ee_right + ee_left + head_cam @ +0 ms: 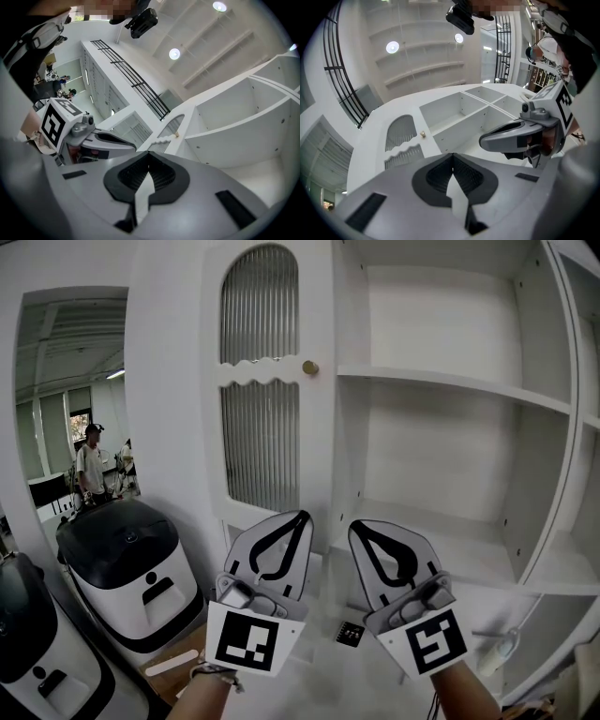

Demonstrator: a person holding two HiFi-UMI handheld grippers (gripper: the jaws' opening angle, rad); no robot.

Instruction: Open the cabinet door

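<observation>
The white cabinet door (267,390) has two ribbed glass panels, an arched top and a small brass knob (309,367) at its right edge. It stands flush with the cabinet front. Both grippers hang side by side below the door, pointing up at it and touching nothing. My left gripper (300,516) is shut and empty, well under the knob. My right gripper (359,526) is also shut and empty, in front of the open shelves. The knob (423,134) lies far ahead of the left jaws (452,154), and the knob (176,135) shows beyond the right jaws (149,153).
Open white shelves (450,381) fill the cabinet's right half. A black-and-white machine (131,559) stands at lower left, another (28,643) beside it. A glass panel (66,409) at left shows a person far off. A small black tag (350,634) lies on the bottom board.
</observation>
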